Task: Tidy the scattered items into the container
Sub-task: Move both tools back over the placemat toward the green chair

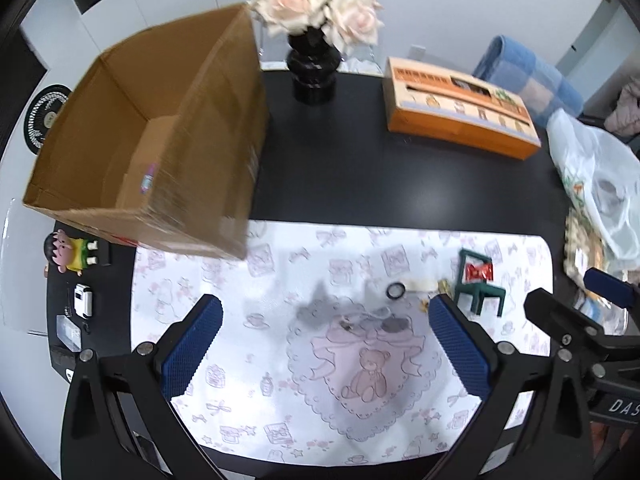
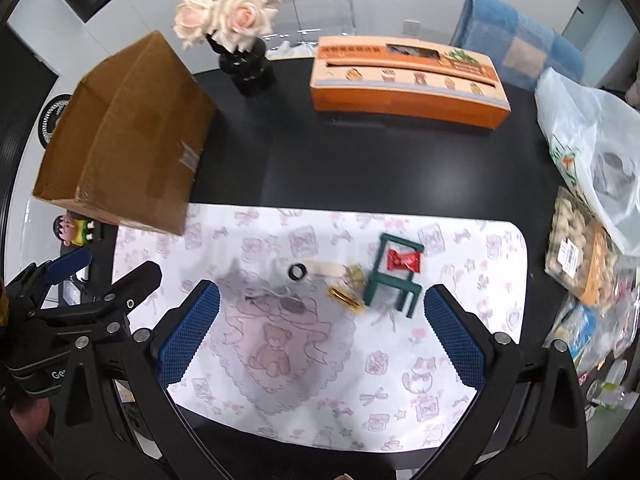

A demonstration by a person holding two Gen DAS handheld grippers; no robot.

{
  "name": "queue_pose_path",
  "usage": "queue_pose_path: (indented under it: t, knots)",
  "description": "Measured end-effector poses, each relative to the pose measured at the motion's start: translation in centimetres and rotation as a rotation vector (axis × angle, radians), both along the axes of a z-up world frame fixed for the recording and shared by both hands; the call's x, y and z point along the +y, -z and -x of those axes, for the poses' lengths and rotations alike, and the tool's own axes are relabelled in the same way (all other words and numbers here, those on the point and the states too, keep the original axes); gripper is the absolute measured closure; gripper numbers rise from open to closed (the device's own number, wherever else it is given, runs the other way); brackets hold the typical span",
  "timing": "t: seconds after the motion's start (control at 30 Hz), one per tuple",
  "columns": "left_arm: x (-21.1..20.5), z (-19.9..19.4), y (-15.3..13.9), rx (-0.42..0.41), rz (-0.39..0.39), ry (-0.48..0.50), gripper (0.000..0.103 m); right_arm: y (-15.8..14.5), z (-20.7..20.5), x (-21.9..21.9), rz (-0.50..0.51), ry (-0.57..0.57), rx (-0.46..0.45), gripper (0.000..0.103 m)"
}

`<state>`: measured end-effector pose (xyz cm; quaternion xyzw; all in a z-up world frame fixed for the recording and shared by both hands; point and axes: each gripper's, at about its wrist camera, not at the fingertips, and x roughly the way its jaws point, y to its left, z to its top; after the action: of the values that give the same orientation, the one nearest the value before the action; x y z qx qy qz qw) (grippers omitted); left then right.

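An open cardboard box (image 1: pixel 208 160) stands at the back left, partly over the printed white mat (image 1: pixel 248 360). On the mat's right part lie a small green toy chair (image 1: pixel 478 292) with a red candy (image 1: pixel 478 271) on it, a black ring (image 1: pixel 395 291) and a beige strip (image 1: pixel 420 285). The right wrist view shows the same chair (image 2: pixel 394 280), candy (image 2: pixel 405 260), ring (image 2: pixel 297 271), a gold clip (image 2: pixel 344 298) and the box (image 2: pixel 132 132). My left gripper (image 1: pixel 324 302) hovers open above the mat's middle, holding nothing. My right gripper (image 2: pixel 322 288) is open and empty too, just short of the chair.
A black vase of pale roses (image 1: pixel 314 76) and an orange tissue box (image 1: pixel 456 108) stand at the back of the black table (image 1: pixel 400 184). A plastic bag (image 2: pixel 592 136) and food packs (image 2: pixel 576 248) crowd the right edge. A cartoon figurine (image 1: pixel 66 252) lies left of the mat.
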<state>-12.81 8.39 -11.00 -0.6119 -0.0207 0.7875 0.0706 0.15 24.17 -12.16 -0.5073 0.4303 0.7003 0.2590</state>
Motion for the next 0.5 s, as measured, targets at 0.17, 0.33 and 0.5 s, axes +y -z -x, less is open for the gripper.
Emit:
queue_pose_path:
  t: [0.17, 0.33, 0.5]
  knots:
    - [1.4, -0.9, 1.0, -0.018, 0.006, 0.039, 0.001, 1.2, -1.6, -0.5, 0.012, 0.008, -0.023, 0.000]
    - [2.5, -1.6, 1.9, -0.035, 0.002, 0.071, 0.001, 2.2, -2.9, -0.9, 0.025, 0.015, -0.039, 0.000]
    - [3.4, -2.1, 3.3, -0.052, 0.000, 0.090, 0.001, 3.3, -3.8, -1.3, 0.039, 0.022, -0.056, 0.000]
